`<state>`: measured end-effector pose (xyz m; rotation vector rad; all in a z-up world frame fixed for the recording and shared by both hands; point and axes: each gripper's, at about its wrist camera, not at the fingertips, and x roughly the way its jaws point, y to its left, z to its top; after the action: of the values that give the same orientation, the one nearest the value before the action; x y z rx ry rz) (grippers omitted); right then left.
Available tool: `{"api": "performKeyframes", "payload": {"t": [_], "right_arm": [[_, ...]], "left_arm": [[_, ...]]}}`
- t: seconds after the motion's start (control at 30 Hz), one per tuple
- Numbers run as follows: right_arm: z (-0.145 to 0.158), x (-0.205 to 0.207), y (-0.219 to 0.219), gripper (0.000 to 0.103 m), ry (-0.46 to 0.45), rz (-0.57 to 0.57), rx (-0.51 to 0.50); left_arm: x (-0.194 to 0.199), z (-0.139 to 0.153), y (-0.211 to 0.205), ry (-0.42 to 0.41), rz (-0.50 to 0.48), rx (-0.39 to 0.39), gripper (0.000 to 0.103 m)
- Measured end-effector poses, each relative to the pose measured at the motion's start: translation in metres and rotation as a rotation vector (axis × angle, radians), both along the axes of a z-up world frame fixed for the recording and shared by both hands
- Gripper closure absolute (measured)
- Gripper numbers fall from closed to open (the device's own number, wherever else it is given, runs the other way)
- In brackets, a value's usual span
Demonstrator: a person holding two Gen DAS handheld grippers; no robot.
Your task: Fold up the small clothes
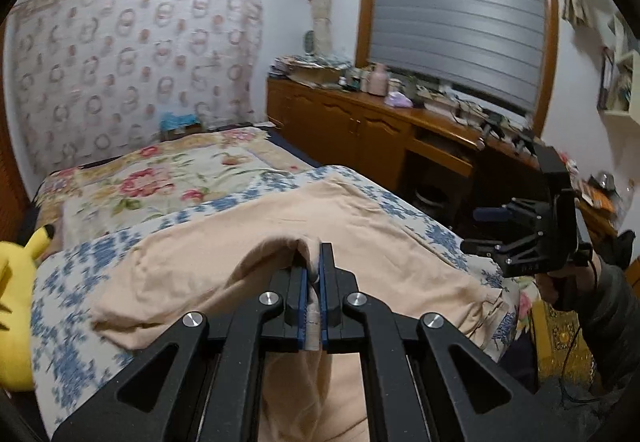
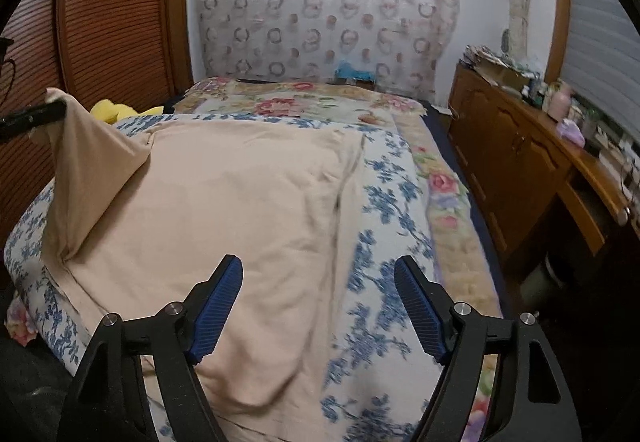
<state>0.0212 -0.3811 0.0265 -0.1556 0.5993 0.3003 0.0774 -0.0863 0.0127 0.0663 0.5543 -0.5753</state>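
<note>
A peach-coloured garment [image 2: 224,201] lies spread on the blue-flowered bedcover [image 2: 384,201]. My left gripper [image 1: 314,254] is shut on a pinched fold of the garment [image 1: 256,234] and holds that edge lifted; in the right wrist view the lifted corner [image 2: 80,145] hangs from the left gripper [image 2: 48,111] at the far left. My right gripper [image 2: 318,274] is open and empty, hovering above the garment's near right part. It also shows in the left wrist view [image 1: 480,230], off the bed's right side, jaws apart.
A yellow plush toy [image 1: 16,282] lies at the bed's left side. A wooden sideboard [image 1: 360,125] with clutter runs along the right under the window. A red-flowered quilt [image 2: 320,101] covers the far end. A slatted wooden door [image 2: 100,21] stands at left.
</note>
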Motion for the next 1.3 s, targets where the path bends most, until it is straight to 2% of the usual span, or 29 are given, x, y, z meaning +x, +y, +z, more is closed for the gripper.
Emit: {"api": "performKeyframes", "payload": {"t": [0.2,0.37,0.47,0.53,0.57,0.6,0.63,0.73,0.9,1.07,1.3], "right_arm": [[0.004,-0.012,0.003,0.024,-0.006,-0.032,0.008],[0.008,-0.018,0.010,0.024,-0.030,-0.104,-0.026],[0.006,-0.020,0.013,0.029,-0.024,-0.117,0.007],[0.007,-0.023,0.016,0.029,-0.029,-0.123,0.015],[0.006,-0.024,0.019,0.029,-0.030,-0.120,0.015],[0.006,-0.022,0.021,0.029,-0.030,-0.114,0.017],[0.004,-0.022,0.021,0.029,-0.030,-0.107,0.019],[0.002,-0.026,0.033,0.029,-0.032,-0.074,0.021],[-0.001,-0.024,0.063,0.029,-0.032,0.002,0.018],[-0.007,-0.015,0.101,0.029,-0.026,0.076,0.005],[-0.008,0.005,0.138,0.029,-0.024,0.170,-0.017]], "left_arm": [[0.003,0.013,-0.030,0.021,-0.079,-0.005,0.098],[-0.015,0.035,-0.056,0.002,-0.158,-0.015,0.098],[-0.025,0.041,-0.063,0.022,-0.190,-0.045,0.098],[-0.029,0.042,-0.066,0.013,-0.196,-0.040,0.089],[-0.031,0.042,-0.065,0.004,-0.191,-0.027,0.075],[-0.029,0.041,-0.065,-0.003,-0.183,-0.021,0.068],[-0.029,0.039,-0.061,-0.007,-0.171,-0.018,0.065],[-0.020,0.031,-0.046,0.015,-0.135,-0.008,0.063],[-0.010,0.013,-0.013,0.029,-0.037,0.009,0.034],[-0.008,-0.002,0.023,0.015,0.097,0.044,0.031],[-0.005,-0.017,0.064,0.029,0.220,0.061,0.031]]}}
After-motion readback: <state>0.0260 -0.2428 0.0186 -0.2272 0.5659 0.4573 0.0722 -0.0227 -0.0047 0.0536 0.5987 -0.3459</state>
